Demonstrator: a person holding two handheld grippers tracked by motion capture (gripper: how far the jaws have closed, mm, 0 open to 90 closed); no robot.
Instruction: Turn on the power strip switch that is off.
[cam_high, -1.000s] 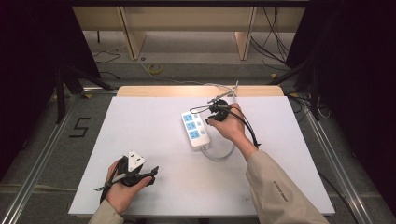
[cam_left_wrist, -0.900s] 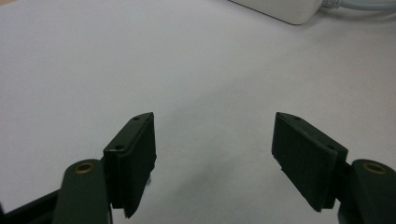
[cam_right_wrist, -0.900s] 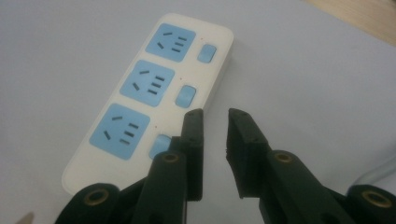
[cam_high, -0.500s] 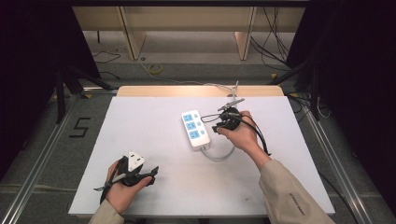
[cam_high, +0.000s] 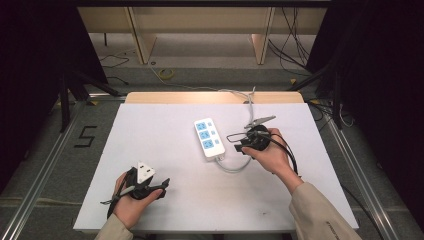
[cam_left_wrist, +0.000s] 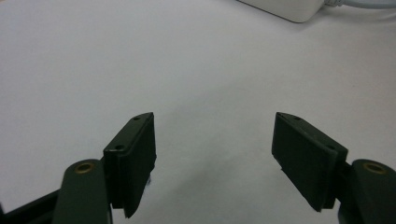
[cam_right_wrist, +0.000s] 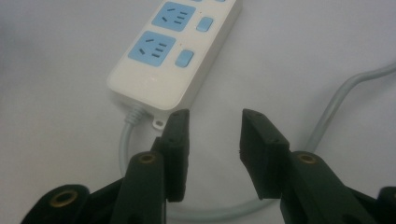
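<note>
A white power strip with blue sockets lies in the middle of the white table. Its grey cable loops off the near end and runs toward the back edge. My right gripper hovers just right of the strip's near end, jaws open. In the right gripper view the strip lies just ahead of the open right gripper, with nothing between the fingers, and the cable curves to the right. My left gripper rests at the near left, open and empty. In the left gripper view the strip's corner shows far beyond the left gripper.
Beyond the table's far edge stand wooden shelf legs, with loose cables on the floor. Metal rails run along both sides of the table. Bare table surface lies between the two grippers.
My right gripper has drawn back from beside the strip's far part, moving toward the person and a little right. The left gripper has not moved.
</note>
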